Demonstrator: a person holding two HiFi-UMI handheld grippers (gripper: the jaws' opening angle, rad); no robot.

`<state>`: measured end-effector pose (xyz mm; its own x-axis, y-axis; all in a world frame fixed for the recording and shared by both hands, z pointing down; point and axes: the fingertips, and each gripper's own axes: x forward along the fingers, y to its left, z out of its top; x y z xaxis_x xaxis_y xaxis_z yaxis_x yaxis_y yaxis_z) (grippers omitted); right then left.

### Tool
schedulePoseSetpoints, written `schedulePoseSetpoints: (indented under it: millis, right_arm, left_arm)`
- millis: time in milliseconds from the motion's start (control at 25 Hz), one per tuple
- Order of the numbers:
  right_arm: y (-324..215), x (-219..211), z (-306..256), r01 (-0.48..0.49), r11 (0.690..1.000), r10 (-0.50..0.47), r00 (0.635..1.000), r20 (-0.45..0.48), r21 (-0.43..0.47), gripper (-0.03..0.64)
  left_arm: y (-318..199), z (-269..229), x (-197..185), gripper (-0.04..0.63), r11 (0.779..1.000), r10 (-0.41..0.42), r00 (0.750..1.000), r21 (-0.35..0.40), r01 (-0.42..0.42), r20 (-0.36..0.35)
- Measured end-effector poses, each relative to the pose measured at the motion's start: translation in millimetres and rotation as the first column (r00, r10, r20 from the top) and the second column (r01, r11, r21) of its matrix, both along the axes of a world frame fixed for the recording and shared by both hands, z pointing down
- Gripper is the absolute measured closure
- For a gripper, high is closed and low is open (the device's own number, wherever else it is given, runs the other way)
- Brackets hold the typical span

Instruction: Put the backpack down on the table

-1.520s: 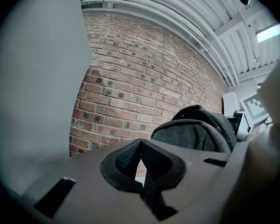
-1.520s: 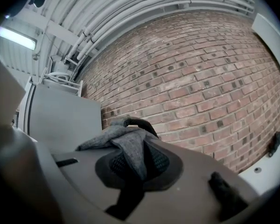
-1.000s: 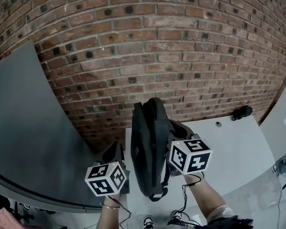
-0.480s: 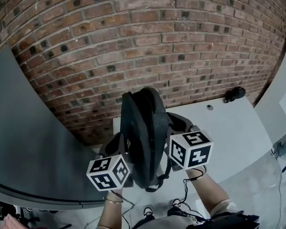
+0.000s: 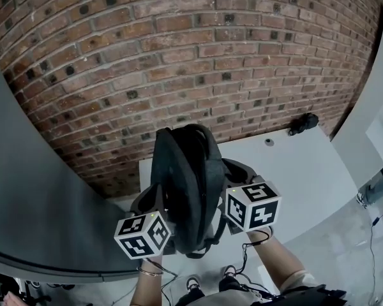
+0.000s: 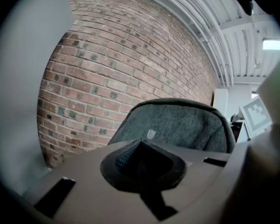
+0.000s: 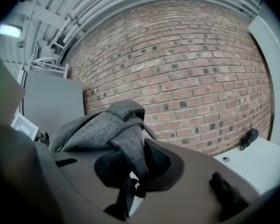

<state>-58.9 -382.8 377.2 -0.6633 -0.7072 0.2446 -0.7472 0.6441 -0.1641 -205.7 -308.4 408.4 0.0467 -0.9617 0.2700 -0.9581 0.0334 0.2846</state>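
A dark grey backpack (image 5: 185, 190) stands upright between my two grippers, over the near left part of the white table (image 5: 306, 171). My left gripper (image 5: 158, 201) is on its left side and is shut on a fold of dark backpack fabric (image 6: 142, 155). The grey body (image 6: 177, 125) rises beyond the jaws. My right gripper (image 5: 235, 180) is on the right side, shut on a grey shoulder strap (image 7: 130, 148) that runs down through the jaws. Whether the bag's bottom touches the table is hidden.
A brick wall (image 5: 179, 56) stands right behind the table. A grey panel (image 5: 32, 190) runs along the left and a white panel (image 5: 370, 107) along the right. A small black object (image 5: 303, 123) and a small round thing (image 5: 269, 142) lie at the table's far right.
Both grippers have carried the backpack forward toward the wall and a little lower, farther over the table. Both grips look unchanged.
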Motion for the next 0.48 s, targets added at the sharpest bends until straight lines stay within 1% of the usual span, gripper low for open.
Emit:
schedulePoseSetpoints:
  millis: [200, 480]
  right_arm:
    - [-1.7, 26.8, 15.4, -0.038, 0.999, 0.038, 0.999, -0.010, -0.017, 0.572]
    - [-4.9, 64.3, 35.4, -0.097, 0.994, 0.096, 0.995, -0.014, -0.051, 0.572]
  left_arm:
    - [1.2, 14.6, 23.6, 0.583, 0.999, 0.034, 0.999, -0.031, -0.034, 0.003]
    - [1.0, 21.2, 49.3, 0.583, 0.996, 0.069, 0.998, -0.050, -0.068, 0.009]
